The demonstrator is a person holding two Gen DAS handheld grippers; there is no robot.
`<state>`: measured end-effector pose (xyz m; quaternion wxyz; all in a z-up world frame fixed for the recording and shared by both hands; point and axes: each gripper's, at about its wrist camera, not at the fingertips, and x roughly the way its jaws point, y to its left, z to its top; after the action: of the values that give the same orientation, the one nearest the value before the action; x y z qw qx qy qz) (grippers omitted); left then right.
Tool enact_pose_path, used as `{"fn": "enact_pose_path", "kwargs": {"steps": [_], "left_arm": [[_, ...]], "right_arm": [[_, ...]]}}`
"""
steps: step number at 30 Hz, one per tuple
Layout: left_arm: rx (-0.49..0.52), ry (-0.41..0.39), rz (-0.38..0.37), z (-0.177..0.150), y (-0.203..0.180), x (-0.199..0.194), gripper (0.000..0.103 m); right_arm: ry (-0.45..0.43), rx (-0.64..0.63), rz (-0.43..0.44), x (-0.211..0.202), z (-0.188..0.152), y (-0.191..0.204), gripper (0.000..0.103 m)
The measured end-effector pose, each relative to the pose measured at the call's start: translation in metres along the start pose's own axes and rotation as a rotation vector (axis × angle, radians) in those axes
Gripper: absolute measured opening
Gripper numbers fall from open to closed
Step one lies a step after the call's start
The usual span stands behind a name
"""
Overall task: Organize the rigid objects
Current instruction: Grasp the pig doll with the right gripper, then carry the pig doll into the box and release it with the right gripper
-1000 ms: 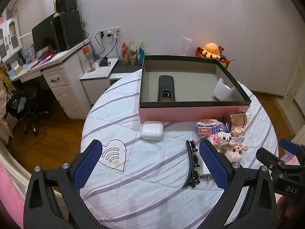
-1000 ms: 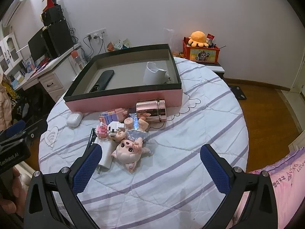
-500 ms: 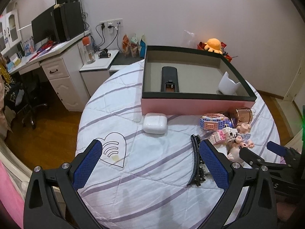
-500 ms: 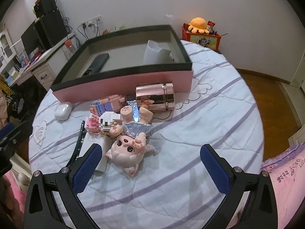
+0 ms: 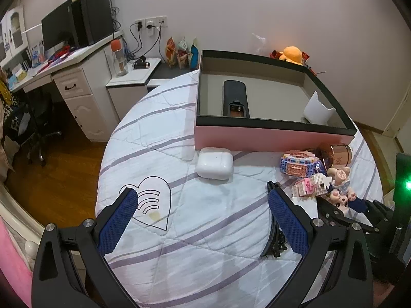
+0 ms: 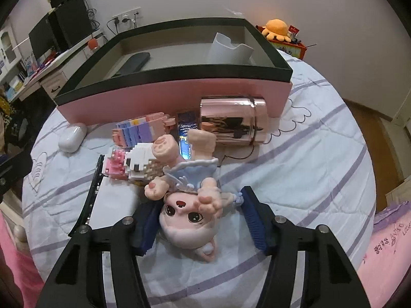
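Note:
A pink box (image 5: pixel 269 138) (image 6: pixel 179 95) with a black rim holds a black remote (image 5: pixel 235 97) and a white cup (image 5: pixel 317 111). In front of it lie a white earbud case (image 5: pixel 214 163), two block toys (image 6: pixel 138 131), a rose-gold jar (image 6: pixel 232 120), a black hair clip (image 5: pixel 273 233) and a pig doll (image 6: pixel 190 205). My right gripper (image 6: pixel 199 218) is open, its fingers on either side of the doll's head. My left gripper (image 5: pixel 203 220) is open and empty above the cloth, near the earbud case.
The round table has a white striped cloth (image 5: pixel 205 231). A desk with a monitor (image 5: pixel 59 30) stands at the left. An orange plush (image 6: pixel 278 28) sits behind the box. Pink bedding (image 6: pixel 385 243) lies at the right.
My right gripper has moved down and forward onto the pig doll, and its fingers now straddle the doll's head. My left gripper has shifted slightly nearer the table.

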<state>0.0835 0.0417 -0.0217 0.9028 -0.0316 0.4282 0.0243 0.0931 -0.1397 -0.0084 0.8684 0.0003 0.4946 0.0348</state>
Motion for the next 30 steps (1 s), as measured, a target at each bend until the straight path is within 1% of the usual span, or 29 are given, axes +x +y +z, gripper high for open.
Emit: {"fn": "enact_pose_path", "kwargs": {"steps": [4,8,14,17,21,24,28,30], "left_arm": [[0.003,-0.003,0.002,0.000,0.000,-0.001,0.103],[0.006,-0.011,-0.006,0.002,-0.004,-0.003,0.103],[0.003,-0.040,-0.008,0.014,-0.005,-0.007,0.103],[-0.009,-0.058,-0.005,0.024,-0.002,-0.008,0.103],[-0.030,-0.083,-0.004,0.041,0.003,-0.006,0.103],[-0.043,-0.096,0.003,0.056,0.005,0.001,0.103],[-0.061,-0.103,0.004,0.070,0.008,0.012,0.103],[-0.061,-0.099,0.017,0.078,0.009,0.023,0.103]], "right_arm": [[-0.004,0.026,0.030,-0.010,-0.006,-0.009,0.060],[-0.018,0.036,0.039,-0.025,-0.009,-0.018,0.060],[-0.070,0.026,0.067,-0.051,0.006,-0.018,0.060],[-0.089,0.022,0.076,-0.055,0.015,-0.013,0.060],[-0.138,0.012,0.103,-0.067,0.037,-0.008,0.060],[-0.178,-0.029,0.103,-0.066,0.063,0.001,0.060],[-0.196,-0.076,0.104,-0.041,0.106,0.018,0.060],[-0.187,-0.084,0.107,-0.026,0.118,0.023,0.060]]}}
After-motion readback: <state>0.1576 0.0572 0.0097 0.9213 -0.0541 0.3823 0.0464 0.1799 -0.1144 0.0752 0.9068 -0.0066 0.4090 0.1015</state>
